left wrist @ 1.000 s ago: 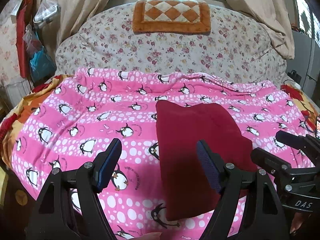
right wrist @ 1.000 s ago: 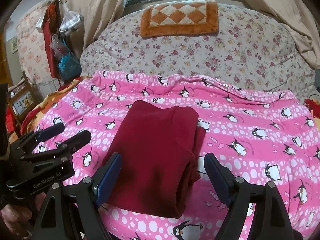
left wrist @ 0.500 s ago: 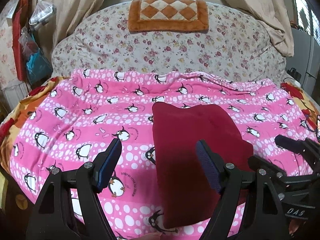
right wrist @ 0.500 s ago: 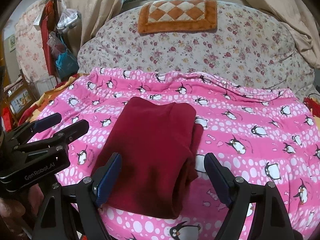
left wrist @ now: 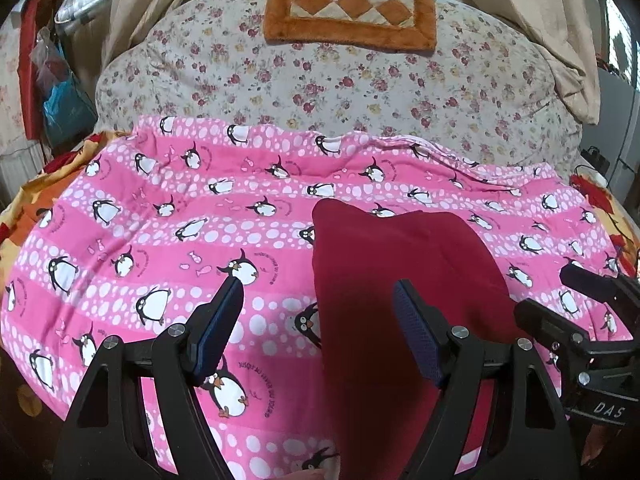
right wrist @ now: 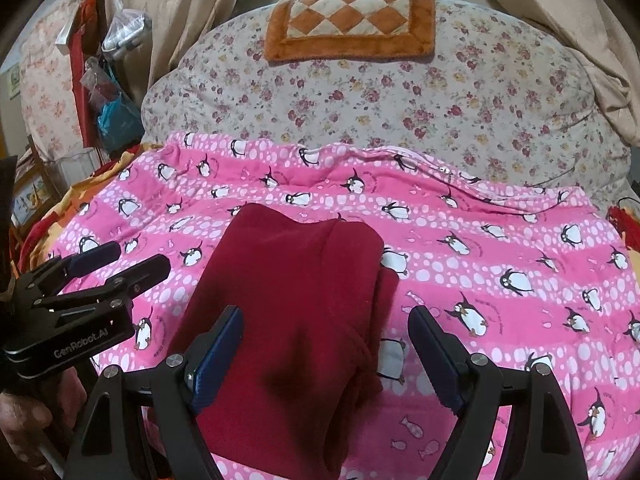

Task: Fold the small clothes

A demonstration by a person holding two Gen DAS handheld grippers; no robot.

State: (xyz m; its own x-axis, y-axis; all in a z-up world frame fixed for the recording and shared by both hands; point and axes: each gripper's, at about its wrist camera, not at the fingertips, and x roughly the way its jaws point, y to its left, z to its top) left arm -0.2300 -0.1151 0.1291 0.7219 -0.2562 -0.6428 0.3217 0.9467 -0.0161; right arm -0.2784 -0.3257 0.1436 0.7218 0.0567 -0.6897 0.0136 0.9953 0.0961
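A dark red garment lies folded into a long rectangle on the pink penguin blanket; it also shows in the right wrist view. My left gripper is open and empty, above the garment's left edge near the bed's front. My right gripper is open and empty, above the garment's near right part. Each gripper shows in the other's view: the right one at the garment's right, the left one at its left.
A floral quilt rises behind the blanket with an orange checkered mat on top. Plastic bags hang at the left. Beige curtains hang at the right. An orange patterned sheet edges the bed.
Both grippers have pulled back a little toward the bed's front edge and stayed open. The red garment has not moved.
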